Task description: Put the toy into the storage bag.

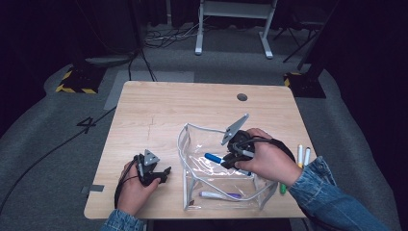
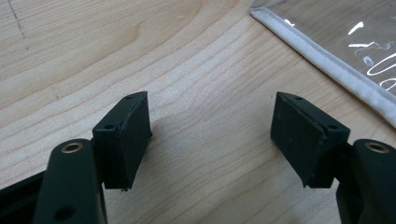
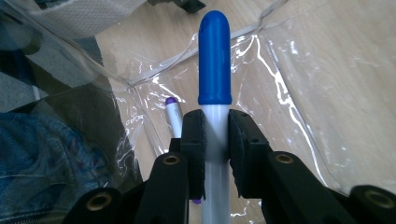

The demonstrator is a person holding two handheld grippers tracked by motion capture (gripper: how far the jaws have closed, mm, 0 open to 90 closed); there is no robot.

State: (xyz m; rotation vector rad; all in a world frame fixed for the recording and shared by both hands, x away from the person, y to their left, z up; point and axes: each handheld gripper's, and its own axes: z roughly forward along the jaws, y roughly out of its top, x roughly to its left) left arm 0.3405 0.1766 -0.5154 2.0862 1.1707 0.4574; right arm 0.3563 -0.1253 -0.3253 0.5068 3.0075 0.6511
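The work seems to be about half done: a purple-capped marker (image 1: pixel 219 195) already lies inside the clear pouch (image 1: pixel 192 139), and the blue-capped marker (image 1: pixel 213 158) is now over the open pouch, not yet released. Beside the pouch, at the right edge of the table (image 1: pixel 144 110), at least three more markers (image 1: pixel 302 155) wait, though the sleeve hides part of them, so I cannot count them surely. The right gripper (image 3: pixel 215 135) is closed tightly on the white barrel of the blue-capped marker, just below its cap. The left gripper (image 2: pixel 212 133) stands open with nothing between its pads, low over bare wood just beside the pouch's white seam.
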